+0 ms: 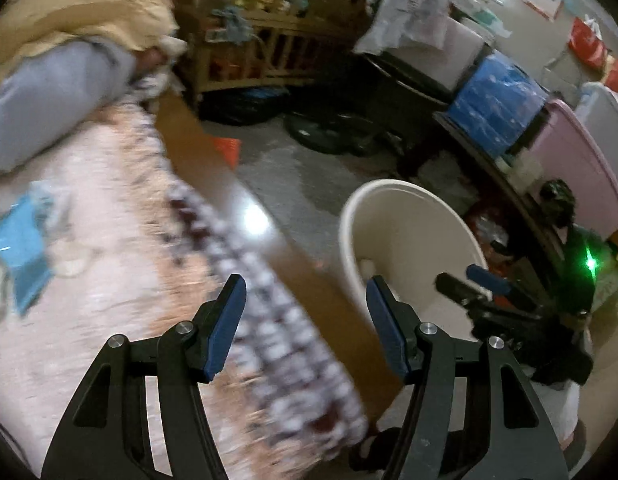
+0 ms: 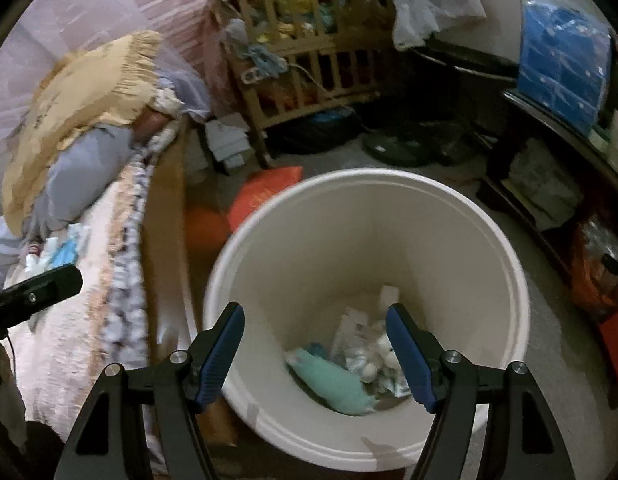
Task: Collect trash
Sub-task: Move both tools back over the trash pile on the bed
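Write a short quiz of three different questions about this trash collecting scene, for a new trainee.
1. True or false: the right gripper is shut on a piece of trash.
2. Where does the teal item lie? A) on the bed B) inside the white bin C) on the floor
3. Fill in: the blue wrapper lies on the ____.

Key: 1. False, its jaws stand open above the bin. 2. B. 3. bed, ahead and to the left of the open left gripper.
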A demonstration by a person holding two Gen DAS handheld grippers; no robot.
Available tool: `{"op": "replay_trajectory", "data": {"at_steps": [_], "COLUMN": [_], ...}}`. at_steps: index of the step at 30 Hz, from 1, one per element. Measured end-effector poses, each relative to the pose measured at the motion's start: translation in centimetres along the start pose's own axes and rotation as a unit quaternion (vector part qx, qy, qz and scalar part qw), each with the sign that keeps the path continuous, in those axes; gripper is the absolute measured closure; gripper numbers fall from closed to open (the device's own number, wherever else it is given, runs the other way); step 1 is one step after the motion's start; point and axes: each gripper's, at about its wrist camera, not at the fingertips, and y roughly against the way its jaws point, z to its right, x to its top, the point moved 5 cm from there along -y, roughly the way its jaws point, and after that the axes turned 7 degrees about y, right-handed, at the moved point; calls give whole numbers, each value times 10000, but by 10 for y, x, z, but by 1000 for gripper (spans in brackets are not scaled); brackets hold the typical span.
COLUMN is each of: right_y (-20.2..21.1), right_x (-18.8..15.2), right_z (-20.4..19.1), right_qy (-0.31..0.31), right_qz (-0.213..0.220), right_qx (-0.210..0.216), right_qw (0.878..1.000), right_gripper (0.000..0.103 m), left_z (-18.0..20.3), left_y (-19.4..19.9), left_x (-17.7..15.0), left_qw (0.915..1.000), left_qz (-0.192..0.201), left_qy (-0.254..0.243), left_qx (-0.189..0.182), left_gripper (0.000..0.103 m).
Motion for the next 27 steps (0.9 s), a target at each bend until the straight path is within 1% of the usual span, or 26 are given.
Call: {"op": "replay_trajectory", "data": {"at_steps": [7, 10, 12, 16, 21, 27], "right_y": [5, 5, 3, -2, -8, -20], "right_x": [9, 12, 12, 11, 10, 8], "right_z": [-67, -101, -124, -175, -223, -276], "right_qy": [471, 617, 722, 1109, 1435, 1724], "right_qz": [106, 123, 81, -10, -74, -244], "right_qx": [437, 710, 871, 1110, 1286, 1563], "right_qw": [9979, 9955, 9936, 9876, 9812, 9722], "right_gripper": [32, 32, 29, 28, 28, 28], "left_z": [-66, -102, -121, -165, -213, -275], "left_y": [46, 63, 71, 91, 108, 125], "left_x": [-8, -15, -20, -32, -45, -69], "left_qw": [9971, 9948, 9934, 9880, 9814, 9716], "left_qz": [386, 440, 456, 570, 613, 614], "left_qy": [126, 331, 446, 691, 1022, 1417], "left_qx": [649, 855, 951, 1259, 1504, 1791], "left_gripper": [42, 42, 42, 42, 42, 42]}}
